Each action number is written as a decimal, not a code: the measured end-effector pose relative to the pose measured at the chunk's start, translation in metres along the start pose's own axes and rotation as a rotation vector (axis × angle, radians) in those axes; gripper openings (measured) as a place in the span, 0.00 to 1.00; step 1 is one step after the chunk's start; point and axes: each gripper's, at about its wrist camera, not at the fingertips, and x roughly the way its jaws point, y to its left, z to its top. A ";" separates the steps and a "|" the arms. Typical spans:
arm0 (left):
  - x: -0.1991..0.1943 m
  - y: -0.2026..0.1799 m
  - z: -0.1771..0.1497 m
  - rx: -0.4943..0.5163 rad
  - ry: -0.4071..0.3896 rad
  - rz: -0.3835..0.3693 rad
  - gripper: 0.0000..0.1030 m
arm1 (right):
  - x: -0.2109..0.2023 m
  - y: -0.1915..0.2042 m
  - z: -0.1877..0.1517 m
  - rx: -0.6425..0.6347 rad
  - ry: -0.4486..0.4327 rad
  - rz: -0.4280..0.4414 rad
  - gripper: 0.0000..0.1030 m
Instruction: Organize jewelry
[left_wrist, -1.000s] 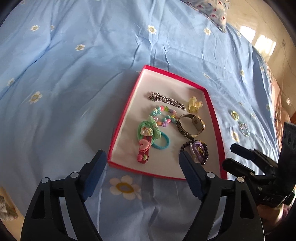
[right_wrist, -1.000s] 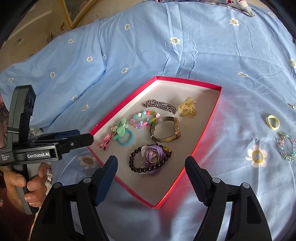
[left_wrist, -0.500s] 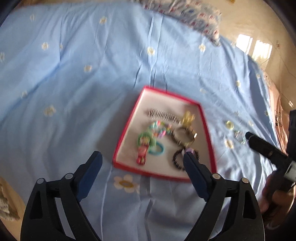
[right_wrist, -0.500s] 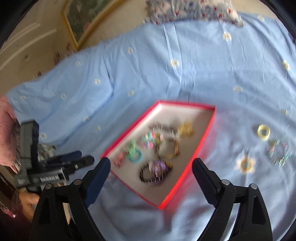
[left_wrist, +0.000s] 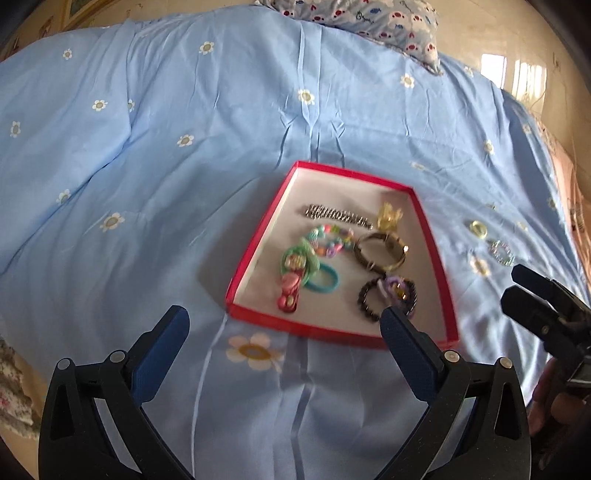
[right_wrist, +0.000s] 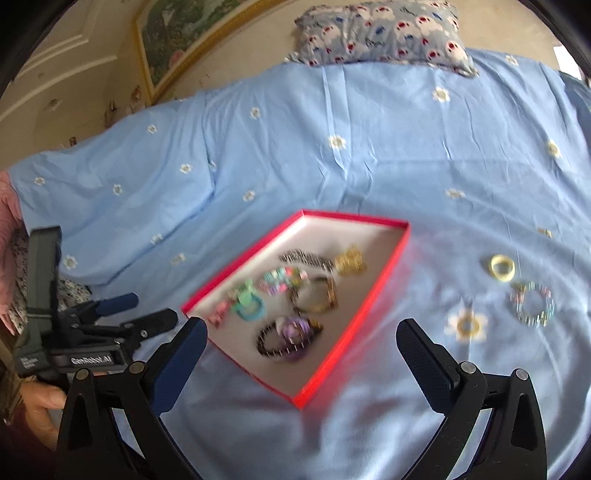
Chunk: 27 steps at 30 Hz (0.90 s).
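Jewelry lies mostly inside a shallow red tray (left_wrist: 255, 254) with a white floor, set on the blue flowered bedspread (left_wrist: 184, 147) of the bed. In the tray: a silver chain bracelet (left_wrist: 338, 216) near the far side, a yellow hair claw (left_wrist: 389, 218) just beside its right end, a multicoloured bead bracelet (left_wrist: 330, 240), a bronze watch (left_wrist: 380, 253), a green hair clip (left_wrist: 297, 262) overlapping a pink clip (left_wrist: 290, 293), a teal hair tie (left_wrist: 323, 282), and a black bead bracelet (left_wrist: 386, 295) with a purple flower piece (left_wrist: 391, 286) lying on it. Two pieces lie outside, on the bedspread to the right of the tray: a yellow ring (right_wrist: 502, 267) and, just nearer me, a pale beaded bracelet (right_wrist: 532, 302).

My left gripper (left_wrist: 282, 328) has just been opening its fingers; they stand wide apart with nothing between them, hovering over the bedspread at the tray's near edge. My right gripper (right_wrist: 301, 341) has likewise just been opening, fingers wide apart and holding nothing, above the tray's near right corner. A patterned pillow (right_wrist: 380, 33) lies at the far end of the bed.
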 end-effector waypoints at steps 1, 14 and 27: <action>0.001 -0.001 -0.003 0.003 0.005 0.004 1.00 | 0.002 -0.001 -0.005 -0.002 0.009 -0.007 1.00; -0.012 -0.004 -0.018 0.023 -0.029 0.052 1.00 | -0.001 0.004 -0.028 -0.047 -0.004 -0.048 1.00; -0.021 -0.011 -0.024 0.055 -0.037 0.072 1.00 | -0.001 0.007 -0.033 -0.071 0.011 -0.077 1.00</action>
